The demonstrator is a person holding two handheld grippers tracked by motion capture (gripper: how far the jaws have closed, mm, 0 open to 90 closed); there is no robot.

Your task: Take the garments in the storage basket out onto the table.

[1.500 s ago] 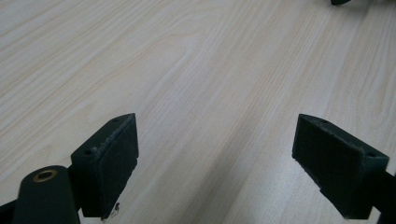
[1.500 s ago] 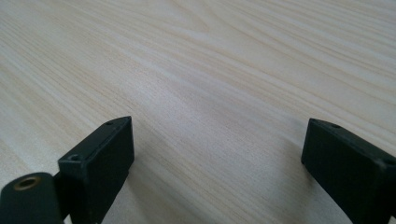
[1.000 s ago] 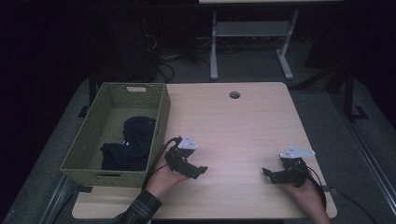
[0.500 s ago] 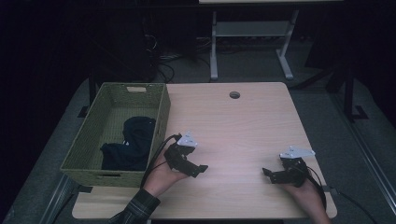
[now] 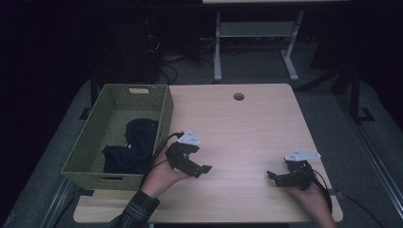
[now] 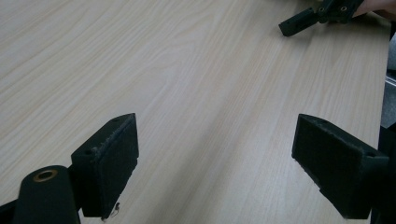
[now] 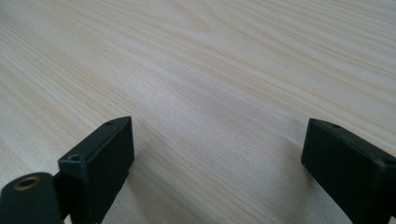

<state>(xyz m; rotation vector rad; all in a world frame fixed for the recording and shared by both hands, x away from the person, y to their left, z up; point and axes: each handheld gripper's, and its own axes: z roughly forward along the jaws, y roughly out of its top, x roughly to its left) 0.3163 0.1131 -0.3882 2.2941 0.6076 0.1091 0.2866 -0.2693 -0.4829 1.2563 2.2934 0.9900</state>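
We hold the left gripper [image 5: 202, 168] low over the pale wooden table [image 5: 247, 123], just right of the green woven basket [image 5: 90, 142], and its jaws stand wide apart with nothing between them. In the left gripper view the two black pads [image 6: 109, 163] frame bare wood grain, and the tip of the right gripper [image 6: 303, 21] shows at about one o'clock, well apart from us across the board. The left hand [image 5: 161, 178] comes in from six o'clock, a checked sleeve [image 5: 135, 213] at the wrist, and a cable [image 5: 159, 147] trails from the tool over the basket's near corner.

Our right gripper [image 5: 275, 176] sits near the table's front right corner, at roughly three o'clock from the left one, pointing toward nine o'clock. Its jaws are also spread wide and empty; the right gripper view shows only wood between the black pads [image 7: 100, 163]. The right hand [image 5: 316, 202] grips it from behind, with the grey plate [image 5: 302, 155] on top.

The dark cloth [image 5: 130, 147] lies bunched inside the basket, toward its near right part, at about nine o'clock from the left gripper and close to it, with the basket wall between them. A round hole [image 5: 238, 96] sits in the table at twelve o'clock
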